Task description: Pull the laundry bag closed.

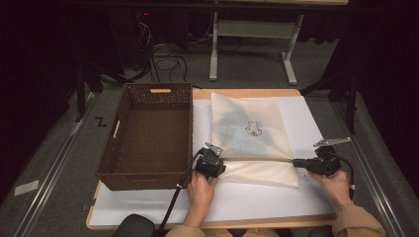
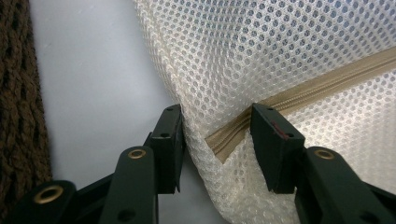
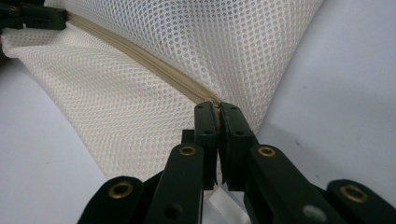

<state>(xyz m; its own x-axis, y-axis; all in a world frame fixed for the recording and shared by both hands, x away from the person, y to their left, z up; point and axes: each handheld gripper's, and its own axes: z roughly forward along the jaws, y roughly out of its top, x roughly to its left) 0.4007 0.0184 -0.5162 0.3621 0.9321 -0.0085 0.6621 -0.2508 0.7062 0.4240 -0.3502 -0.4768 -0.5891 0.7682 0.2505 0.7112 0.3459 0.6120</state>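
A cream mesh bag (image 1: 249, 131) lies flat on the white table cover, with a tan zipper (image 1: 257, 159) running across its near part. My left gripper (image 1: 217, 162) is at the zipper's left end. In the left gripper view it (image 2: 217, 140) stands open, with the bag's edge (image 2: 289, 51) and the zipper's end (image 2: 224, 140) between its jaws. My right gripper (image 1: 297, 162) is at the bag's right edge. In the right gripper view it (image 3: 218, 108) is shut on the right end of the zipper (image 3: 154, 65). A small dark outline figure (image 1: 252, 129) is printed on the bag.
A brown woven basket (image 1: 148, 143) stands empty at the table's left, close beside my left gripper. The white cover (image 1: 257, 200) reaches the near table edge. Beyond the table are floor cables (image 1: 165, 61) and a white table frame (image 1: 252, 29).
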